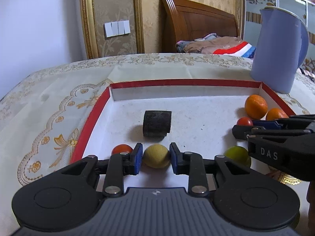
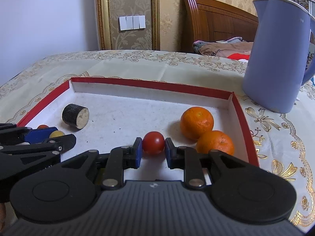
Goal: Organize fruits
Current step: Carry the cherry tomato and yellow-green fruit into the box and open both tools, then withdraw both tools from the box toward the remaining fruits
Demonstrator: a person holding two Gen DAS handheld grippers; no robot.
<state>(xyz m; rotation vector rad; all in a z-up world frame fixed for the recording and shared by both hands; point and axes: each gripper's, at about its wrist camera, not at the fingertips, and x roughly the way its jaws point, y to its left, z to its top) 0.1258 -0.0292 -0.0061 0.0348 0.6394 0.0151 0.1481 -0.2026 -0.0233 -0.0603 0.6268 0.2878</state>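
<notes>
left hand-held gripper [image 1: 156,158] pads flank a yellow ball [image 1: 156,156] inside the red-rimmed tray [image 1: 89,116].

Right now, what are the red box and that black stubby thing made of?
The red box looks like cardboard: thin walls, matte red outside, white and speckled inside. The black stubby cylinder has a dull dark skin and a pale, fibrous cut end; possibly sugarcane or wood, hard to say.
</notes>
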